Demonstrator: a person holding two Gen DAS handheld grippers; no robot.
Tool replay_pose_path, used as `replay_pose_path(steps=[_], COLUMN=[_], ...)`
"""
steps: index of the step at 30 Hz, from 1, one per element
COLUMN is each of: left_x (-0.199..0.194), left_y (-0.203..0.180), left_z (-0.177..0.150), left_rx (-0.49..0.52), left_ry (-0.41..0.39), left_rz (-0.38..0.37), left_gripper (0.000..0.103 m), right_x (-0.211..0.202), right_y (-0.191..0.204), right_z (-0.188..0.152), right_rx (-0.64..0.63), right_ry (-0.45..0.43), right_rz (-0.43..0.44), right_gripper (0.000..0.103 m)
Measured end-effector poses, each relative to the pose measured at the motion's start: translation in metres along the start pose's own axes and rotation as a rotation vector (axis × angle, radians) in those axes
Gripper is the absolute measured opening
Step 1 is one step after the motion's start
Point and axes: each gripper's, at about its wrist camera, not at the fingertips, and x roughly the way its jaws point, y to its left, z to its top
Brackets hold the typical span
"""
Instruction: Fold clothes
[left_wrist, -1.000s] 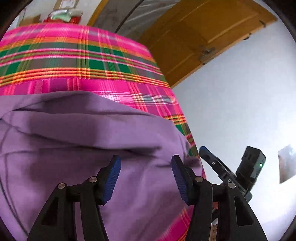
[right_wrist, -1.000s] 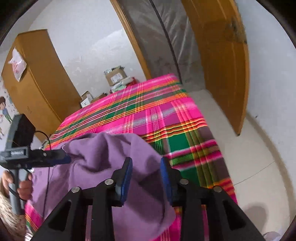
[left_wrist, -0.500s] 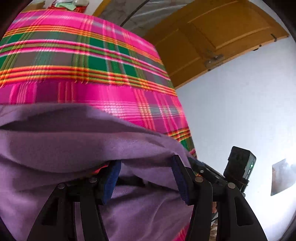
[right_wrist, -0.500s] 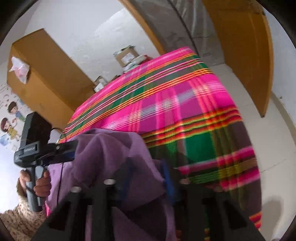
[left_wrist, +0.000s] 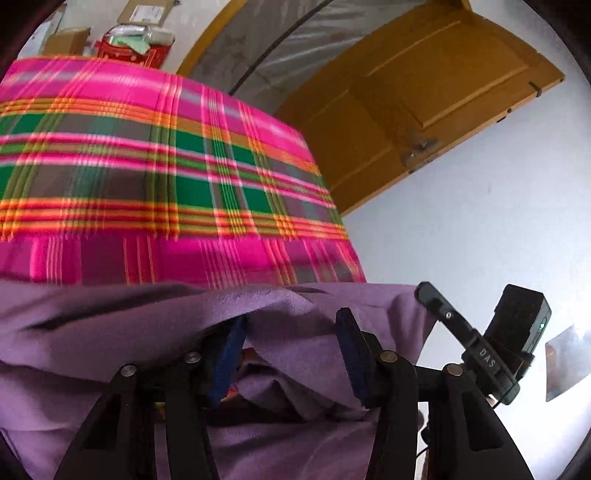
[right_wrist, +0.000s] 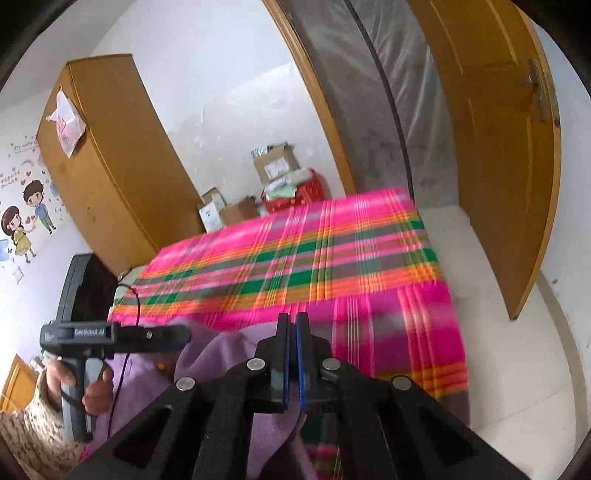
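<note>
My right tool (right_wrist: 291, 354) is clamped shut on a pinch of the purple garment (left_wrist: 110, 325), which lies bunched on the plaid bed (left_wrist: 147, 166) beneath both tools. My left tool (left_wrist: 288, 354), jaws just narrowing around a fold, is half open.

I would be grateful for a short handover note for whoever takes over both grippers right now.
Right gripper: jaws shut on an edge of the purple garment, which hangs from the pads.
Left gripper: jaws have just been closing around a bunched fold of the same garment; the pads do not visibly press on it yet, so treat it as open.
Garment: gathered at the near edge of the plaid blanket on the bed, partly lifted.
Done: right side gripped.
Left: close the left grip, then probably lift and carry the edge over to make the fold, then smooth it flat.
</note>
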Motion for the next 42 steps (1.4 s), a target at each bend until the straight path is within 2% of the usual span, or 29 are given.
replay_pose_path(steps=[8,13,16,21,22,24,25,27,31,35,38,40,42], left_x=[-0.010,-0.004,-0.002,-0.013,-0.017,-0.021,-0.023,-0.026,-0.029,-0.026,-0.022,-0.019,-0.017], left_y=[0.015,0.025,0.027,0.018,0.015,0.011,0.009,0.005,0.002,-0.005,-0.010,-0.012,-0.014], left_z=[0.022,0.026,0.023,0.008,0.003,-0.006,-0.010,-0.021,-0.042,-0.063,-0.077,-0.086,-0.095], left_rx=[-0.032,-0.037,-0.029,0.030,0.046,0.074,0.083,0.105,0.118,0.132,0.146,0.149,0.147], left_ry=[-0.083,-0.083,-0.071,-0.056,-0.056,-0.042,-0.035,-0.023,0.013,0.050,0.071,0.093,0.104], left_rz=[0.021,0.056,0.074,0.088,0.089,0.074,0.077,0.096,0.086,0.079,0.081,0.094,0.101], left_gripper=[0.051,0.052,0.051,0.052,0.052,0.052,0.052,0.052,0.052,0.052,0.052,0.052,0.052], right_x=[0.017,0.046,0.064,0.061,0.056,0.044,0.038,0.025,0.012,0.027,0.037,0.043,0.046], right_y=[0.008,0.006,-0.009,-0.034,-0.037,-0.043,-0.045,-0.047,-0.042,-0.029,-0.019,-0.011,-0.006], right_z=[0.035,0.042,0.037,0.018,0.013,0.001,-0.005,-0.020,-0.046,-0.060,-0.064,-0.068,-0.073], right_rx=[-0.032,-0.068,-0.037,0.046,0.060,0.082,0.087,0.095,0.074,0.025,0.042,0.028,0.014], right_ry=[-0.071,-0.029,0.022,0.098,0.104,0.119,0.125,0.137,0.185,0.266,0.295,0.323,0.343], right_rz=[-0.020,-0.082,-0.118,-0.067,-0.056,-0.036,-0.029,-0.014,0.076,0.078,0.127,0.137,0.122], right_gripper=[0.003,0.003,0.003,0.009,0.019,0.032,0.032,0.032,0.036,0.037,0.037,0.025,0.022])
